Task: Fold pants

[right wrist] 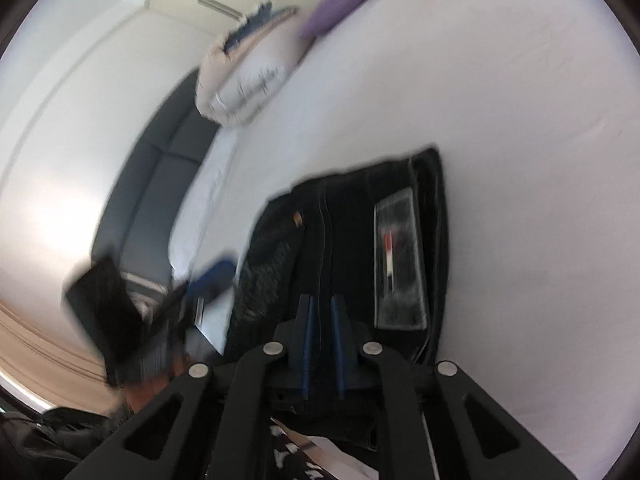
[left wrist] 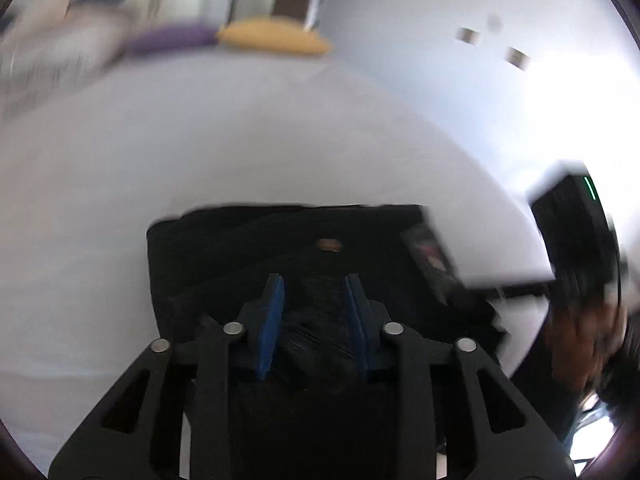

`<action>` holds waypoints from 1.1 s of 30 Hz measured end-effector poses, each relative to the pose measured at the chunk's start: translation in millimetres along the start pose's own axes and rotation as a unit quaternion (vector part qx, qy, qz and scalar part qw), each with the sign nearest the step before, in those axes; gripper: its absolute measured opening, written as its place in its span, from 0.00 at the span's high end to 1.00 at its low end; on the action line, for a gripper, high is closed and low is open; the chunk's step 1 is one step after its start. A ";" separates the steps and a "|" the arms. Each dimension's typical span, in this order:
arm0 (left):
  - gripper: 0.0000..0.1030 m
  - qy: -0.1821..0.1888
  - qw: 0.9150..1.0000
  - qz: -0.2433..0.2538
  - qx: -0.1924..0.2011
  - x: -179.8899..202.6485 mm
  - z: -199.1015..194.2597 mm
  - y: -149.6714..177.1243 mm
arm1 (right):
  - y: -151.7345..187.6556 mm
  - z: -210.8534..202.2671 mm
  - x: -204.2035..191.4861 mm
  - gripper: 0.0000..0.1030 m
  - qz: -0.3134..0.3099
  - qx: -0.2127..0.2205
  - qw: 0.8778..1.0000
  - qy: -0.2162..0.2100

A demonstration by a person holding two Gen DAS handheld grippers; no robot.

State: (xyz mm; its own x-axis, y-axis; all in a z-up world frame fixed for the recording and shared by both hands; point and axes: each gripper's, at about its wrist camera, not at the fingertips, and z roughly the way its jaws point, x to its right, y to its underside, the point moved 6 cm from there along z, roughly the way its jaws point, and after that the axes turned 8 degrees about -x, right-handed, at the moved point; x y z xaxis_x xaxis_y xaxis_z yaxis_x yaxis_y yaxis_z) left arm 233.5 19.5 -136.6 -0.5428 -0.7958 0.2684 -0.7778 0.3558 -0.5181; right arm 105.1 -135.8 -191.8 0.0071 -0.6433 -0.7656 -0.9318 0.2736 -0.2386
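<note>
The black pants [left wrist: 248,248] lie folded into a compact block on a white bed [left wrist: 200,152], near the edge closest to the cameras. A clear label [right wrist: 398,264] with a red and white mark sits on the top layer of cloth, toward the right side of the block in the right wrist view. A small tan button [left wrist: 329,245] shows farther along the fabric in the left wrist view.

The left claw [left wrist: 314,284] has its blue pads [left wrist: 274,312] apart, with a bunched ridge of black cloth sitting between them; whether the pads actually press on it cannot be told from this blurred frame. The right claw [right wrist: 321,304] has its blue pads [right wrist: 307,344] close together with a narrow gap, over the near edge of the pants; whether any cloth is pinched there cannot be told.

In the left wrist view the other claw's body appears at the right edge with the person's hand [left wrist: 580,344] on it, heavily blurred.

At the far end of the bed lie a yellow pillow [left wrist: 276,36], a purple pillow [left wrist: 172,38] beside it, and a white patterned pillow [right wrist: 248,80] farther left. A dark sofa [right wrist: 160,184] stands beyond the bed's left edge in the right wrist view.
</note>
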 end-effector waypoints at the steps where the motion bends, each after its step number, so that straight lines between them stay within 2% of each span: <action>1: 0.83 -0.002 1.000 -0.012 -0.013 -11.2 9.8 -3.5 | 2.3 6.7 7.3 0.91 0.014 -0.007 1.000 0.005; 2: 0.84 -0.004 1.000 -0.016 -0.026 -19.3 19.2 -5.3 | 4.4 10.8 13.9 0.98 0.024 -0.010 1.000 0.012; 5: 0.85 -0.007 0.999 -0.009 -0.042 -28.4 35.8 -1.1 | 8.6 13.5 29.3 1.00 0.045 -0.004 0.999 -0.001; 7: 0.85 -0.013 0.999 0.000 -0.039 -26.1 30.4 8.1 | 9.2 12.3 32.4 1.00 0.053 0.001 0.999 -0.007; 11: 0.86 -0.027 0.999 0.012 -0.023 -21.8 13.7 42.7 | 7.9 12.9 27.6 1.00 0.039 0.004 0.999 0.011; 14: 0.85 -0.023 0.999 0.022 -0.007 -17.3 -1.3 69.7 | 9.0 12.3 29.1 1.00 0.040 0.012 0.999 0.002; 17: 0.86 -0.052 0.997 0.052 0.002 -7.5 -12.8 93.9 | 14.9 6.8 27.1 1.00 0.041 0.014 0.999 0.005; 20: 0.86 -0.062 0.996 0.059 0.009 -1.8 -7.6 110.5 | 25.1 -2.3 13.6 1.00 0.030 0.017 0.999 0.010; 23: 0.86 -0.069 0.996 0.062 0.014 -5.1 -7.0 117.8 | 41.6 -8.1 2.9 0.99 0.014 0.017 1.000 -0.001; 26: 0.86 -0.054 0.997 0.051 0.020 2.1 1.7 117.7 | 56.8 2.4 18.5 1.00 0.036 0.014 0.999 -0.008; 28: 0.86 -0.047 0.998 0.047 0.024 -0.4 -0.7 116.6 | 59.5 3.2 25.0 1.00 0.041 0.026 0.998 -0.031; 31: 0.85 -0.046 0.998 0.047 0.022 0.4 -2.7 110.7 | 58.5 -5.5 17.9 1.00 0.034 0.039 0.998 -0.037; 32: 0.85 -0.040 0.998 0.038 0.023 -0.2 -11.8 107.6 | 58.4 -11.2 14.8 0.94 0.027 0.043 0.998 -0.037; 33: 0.85 -0.028 0.999 0.026 0.028 -0.1 -21.8 103.5 | 57.3 -18.4 10.1 0.77 0.022 0.051 0.998 -0.042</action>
State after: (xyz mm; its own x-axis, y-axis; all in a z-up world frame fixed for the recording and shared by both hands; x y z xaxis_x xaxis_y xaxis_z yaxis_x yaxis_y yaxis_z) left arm 146.2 67.1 -172.5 -0.5617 -0.8041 0.1948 -0.7298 0.3707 -0.5744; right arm 45.1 -139.8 -202.2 0.0020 -0.5686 -0.8226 -0.8904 0.3733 -0.2603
